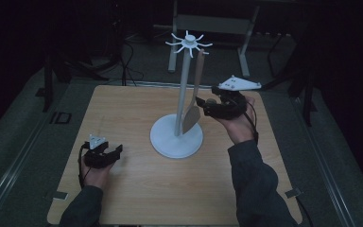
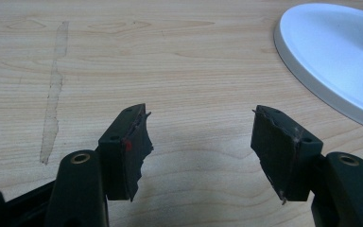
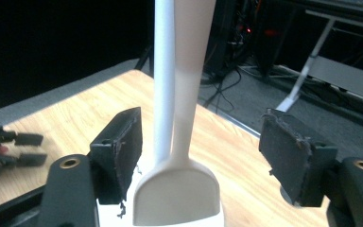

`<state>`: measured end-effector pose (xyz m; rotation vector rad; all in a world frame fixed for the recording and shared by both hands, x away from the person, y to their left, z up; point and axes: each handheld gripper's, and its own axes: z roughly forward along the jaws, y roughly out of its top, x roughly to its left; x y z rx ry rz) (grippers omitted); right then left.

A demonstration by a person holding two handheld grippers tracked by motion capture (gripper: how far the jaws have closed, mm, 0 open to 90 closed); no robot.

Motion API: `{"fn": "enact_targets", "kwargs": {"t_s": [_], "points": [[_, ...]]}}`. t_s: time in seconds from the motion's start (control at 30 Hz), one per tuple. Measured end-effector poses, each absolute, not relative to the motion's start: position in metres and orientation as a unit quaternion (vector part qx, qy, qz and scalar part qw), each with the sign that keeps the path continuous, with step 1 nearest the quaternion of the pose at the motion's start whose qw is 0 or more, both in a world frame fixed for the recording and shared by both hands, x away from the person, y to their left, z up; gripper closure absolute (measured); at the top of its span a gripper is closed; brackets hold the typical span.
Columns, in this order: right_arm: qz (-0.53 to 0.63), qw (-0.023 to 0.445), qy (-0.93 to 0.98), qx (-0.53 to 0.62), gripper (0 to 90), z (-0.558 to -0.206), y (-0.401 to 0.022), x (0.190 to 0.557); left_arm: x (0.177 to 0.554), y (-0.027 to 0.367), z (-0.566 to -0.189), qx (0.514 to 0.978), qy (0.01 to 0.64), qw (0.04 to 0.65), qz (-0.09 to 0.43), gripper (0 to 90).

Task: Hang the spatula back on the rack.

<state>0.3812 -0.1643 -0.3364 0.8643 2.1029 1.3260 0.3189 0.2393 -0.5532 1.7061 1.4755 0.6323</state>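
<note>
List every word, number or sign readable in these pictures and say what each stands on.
"ID", or possibly "01": dark marks on the grey floor just past the wooden table's left edge in the high view; too dim to be sure which.
No readable text on the white utensil stand, the wooden spatula, or either gripper, left gripper or right gripper.

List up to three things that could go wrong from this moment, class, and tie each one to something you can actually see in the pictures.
1. The right gripper is open around the hanging spatula; closing off-centre might swing it or slip it off its hook.
2. The spatula hangs right beside the white pole, so the jaws may pinch or knock the pole too.
3. The rack is tall on one round base; the left gripper rests open and apart from it, so a sideways pull could tip it.
</note>
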Motion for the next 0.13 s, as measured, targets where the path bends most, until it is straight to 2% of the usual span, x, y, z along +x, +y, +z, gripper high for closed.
{"fn": "enact_targets", "kwargs": {"t_s": [0.1, 0.13], "points": [[0.466, 0.261, 0.777, 0.332, 29.8, -0.352, -0.177, 0.373, 0.319, 0.24, -0.553, 0.67, 0.58, 0.391, 0.249, 37.4], [0.445, 0.265, 0.783, 0.345, 29.7, -0.369, -0.189, 0.368, 0.319, 0.24, -0.553, 0.669, 0.581, 0.391, 0.25, 37.4]]}}
